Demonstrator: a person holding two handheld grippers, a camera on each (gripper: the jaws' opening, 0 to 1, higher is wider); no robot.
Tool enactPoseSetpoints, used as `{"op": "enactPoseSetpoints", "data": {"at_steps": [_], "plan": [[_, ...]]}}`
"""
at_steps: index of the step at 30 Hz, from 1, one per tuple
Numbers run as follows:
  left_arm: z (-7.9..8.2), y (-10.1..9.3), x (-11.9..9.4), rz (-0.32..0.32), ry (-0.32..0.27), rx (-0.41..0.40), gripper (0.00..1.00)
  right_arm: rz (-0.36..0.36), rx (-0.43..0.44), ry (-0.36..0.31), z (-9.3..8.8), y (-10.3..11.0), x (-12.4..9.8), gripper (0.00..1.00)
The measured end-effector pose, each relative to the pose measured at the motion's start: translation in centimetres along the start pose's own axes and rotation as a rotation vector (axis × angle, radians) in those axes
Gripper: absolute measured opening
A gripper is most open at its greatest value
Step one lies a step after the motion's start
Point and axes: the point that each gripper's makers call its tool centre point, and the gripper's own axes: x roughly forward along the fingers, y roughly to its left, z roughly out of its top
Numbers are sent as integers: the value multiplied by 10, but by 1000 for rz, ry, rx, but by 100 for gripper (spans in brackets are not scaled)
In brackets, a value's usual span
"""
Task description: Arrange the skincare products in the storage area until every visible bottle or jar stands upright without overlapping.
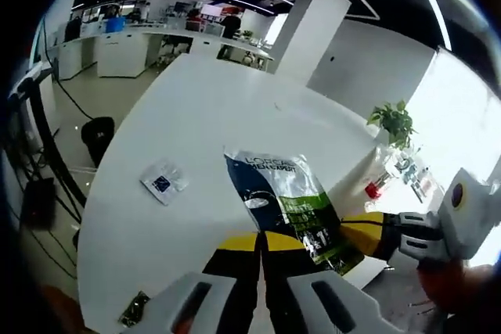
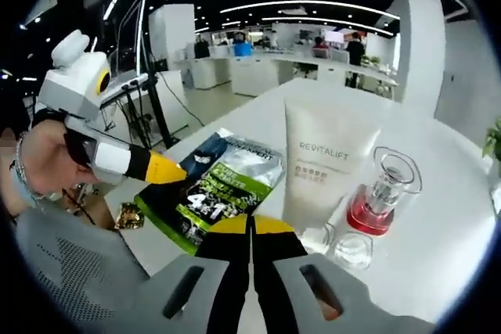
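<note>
Left gripper (image 1: 261, 242) jaws pressing together at green L'Oréal sachet (image 1: 293, 207), right gripper (image 2: 252, 226) jaws pressing together, white Revitalift tube (image 2: 325, 163) lying just beyond

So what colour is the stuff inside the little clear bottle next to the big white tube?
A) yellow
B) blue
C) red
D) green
C: in the right gripper view the small clear bottle holds red liquid in its lower part, standing just beside the white tube marked Revitalift.

Green-black sachet (image 1: 291, 202), white tube (image 2: 325, 166)
</note>
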Motion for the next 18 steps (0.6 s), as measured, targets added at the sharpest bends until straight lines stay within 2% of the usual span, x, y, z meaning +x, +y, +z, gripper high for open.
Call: {"op": "enactPoseSetpoints", "data": {"at_steps": [1,2,3,5,9,11,12,13,14,15,17,18], "plan": [[-1,1,1,-2,-2,0,1,-7,-31,-1,-1,0,1,0],[-2,2,1,-3,0,-4,1,-5,-50,30,-6,2,1,0],[-8,4,3,7,37,-1,0,-17,-97,23,-4,5,3,0],[-10,6,6,18,55,6,0,-15,-115,57,-12,7,7,0],[-17,9,14,37,120,23,0,-33,-241,128,-28,9,16,0],[-18,6,20,21,130,15,0,-20,-277,137,-33,13,21,0],[-23,1,23,-3,150,-23,0,-13,-293,155,-37,17,22,0],[-35,9,24,45,214,-28,0,-13,-318,172,-41,19,24,0],[-36,13,29,53,193,19,0,-11,-379,192,-46,22,27,0],[-51,9,29,44,259,-16,0,-10,-404,210,-51,25,29,0],[-59,9,32,50,277,4,0,17,-459,211,-55,33,32,0],[-58,12,33,69,266,29,0,23,-468,212,-56,35,32,0]]}}
